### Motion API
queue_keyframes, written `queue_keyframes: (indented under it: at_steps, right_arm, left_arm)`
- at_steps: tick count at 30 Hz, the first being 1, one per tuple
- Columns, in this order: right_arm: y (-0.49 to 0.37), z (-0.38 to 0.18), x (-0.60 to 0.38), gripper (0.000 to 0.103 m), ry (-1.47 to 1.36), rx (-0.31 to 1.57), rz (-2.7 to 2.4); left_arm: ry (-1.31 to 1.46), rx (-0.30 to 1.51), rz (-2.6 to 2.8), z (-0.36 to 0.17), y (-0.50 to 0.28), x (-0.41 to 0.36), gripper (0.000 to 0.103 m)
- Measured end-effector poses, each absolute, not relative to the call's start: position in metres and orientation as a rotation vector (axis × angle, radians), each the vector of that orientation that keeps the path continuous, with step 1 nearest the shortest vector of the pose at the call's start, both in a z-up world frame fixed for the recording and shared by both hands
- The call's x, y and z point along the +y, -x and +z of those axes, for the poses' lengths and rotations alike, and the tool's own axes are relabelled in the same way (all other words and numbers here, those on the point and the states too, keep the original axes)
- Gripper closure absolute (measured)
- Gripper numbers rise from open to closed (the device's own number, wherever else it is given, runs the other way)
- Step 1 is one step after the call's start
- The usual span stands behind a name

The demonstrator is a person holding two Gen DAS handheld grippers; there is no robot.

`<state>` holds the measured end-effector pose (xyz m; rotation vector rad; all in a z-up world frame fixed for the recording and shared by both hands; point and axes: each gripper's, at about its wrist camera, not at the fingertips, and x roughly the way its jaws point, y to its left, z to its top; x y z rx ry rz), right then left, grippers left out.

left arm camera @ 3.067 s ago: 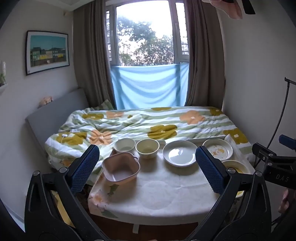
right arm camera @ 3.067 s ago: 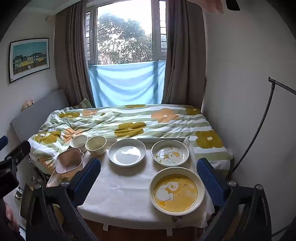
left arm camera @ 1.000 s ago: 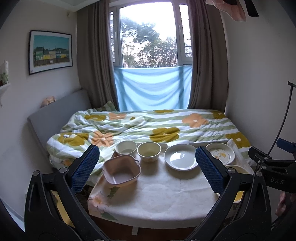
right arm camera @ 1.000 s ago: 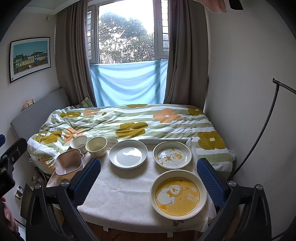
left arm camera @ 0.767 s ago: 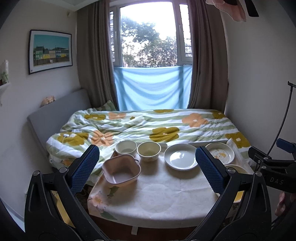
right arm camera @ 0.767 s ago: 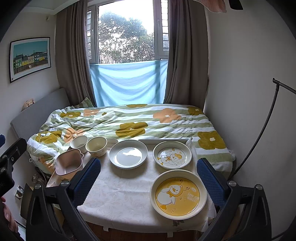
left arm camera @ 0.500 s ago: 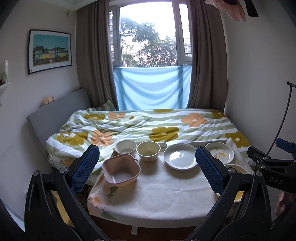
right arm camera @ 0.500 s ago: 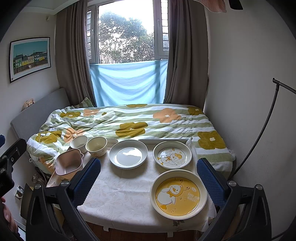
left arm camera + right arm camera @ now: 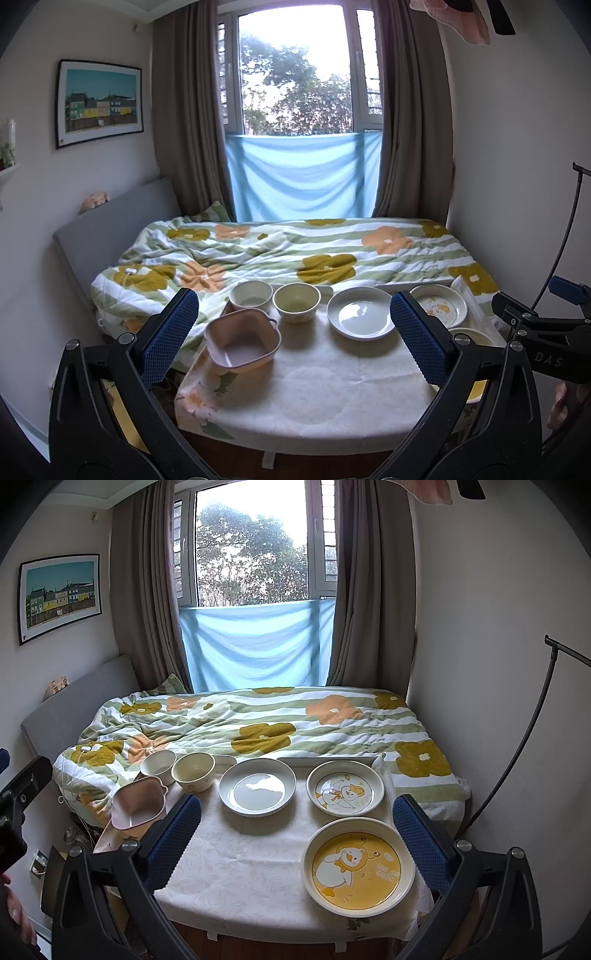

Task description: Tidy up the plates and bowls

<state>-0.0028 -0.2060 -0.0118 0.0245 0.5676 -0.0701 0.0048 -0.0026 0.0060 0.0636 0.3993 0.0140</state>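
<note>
Nothing on the bench [image 9: 236,856] has shifted since the earlier frames; both claws hover short of it as before, spread wide and empty.

Ahead of the left claw [image 9: 291,332] sit a pink square bowl [image 9: 242,343], a white bowl [image 9: 251,295] and a cream bowl [image 9: 296,302], with a plain plate [image 9: 360,313] toward its right finger. Between the right claw's [image 9: 295,838] fingers lies the yellow duck plate [image 9: 358,866], just beside its right finger; beyond it, the small duck plate [image 9: 345,788].
</note>
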Motion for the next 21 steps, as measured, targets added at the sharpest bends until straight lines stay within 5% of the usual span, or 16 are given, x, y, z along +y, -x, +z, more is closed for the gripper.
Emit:
queue_keyframes:
  at_steps: [12, 21]
  right_arm:
    - [0.001, -0.018, -0.215, 0.0, -0.061, 0.611, -0.1]
    - [0.011, -0.082, -0.285, 0.0, -0.215, 0.775, -0.15]
  left_arm:
    - [-0.089, 0.479, -0.067, 0.01, -0.024, -0.008, 0.0]
    - [-0.079, 0.678, -0.319, -0.055, -0.072, -0.063, 0.0]
